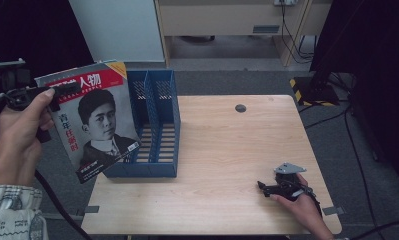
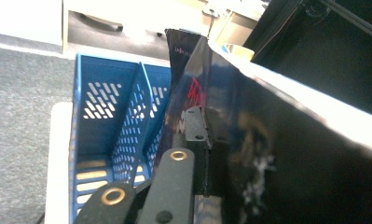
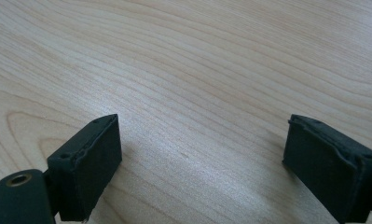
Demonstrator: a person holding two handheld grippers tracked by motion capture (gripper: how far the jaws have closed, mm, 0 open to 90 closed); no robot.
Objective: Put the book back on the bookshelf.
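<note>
Magazine (image 1: 94,120) – red masthead, b&w portrait cover – upright, L gripper (image 1: 62,92) clamped

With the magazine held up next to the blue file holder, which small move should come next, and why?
Probably carry the magazine a little further over the blue file holder and line its lower edge up with an open slot. The left gripper is shut on its upper edge, it hangs tilted just left of the holder, and both slots look empty. The right gripper rests open on the table.
</note>
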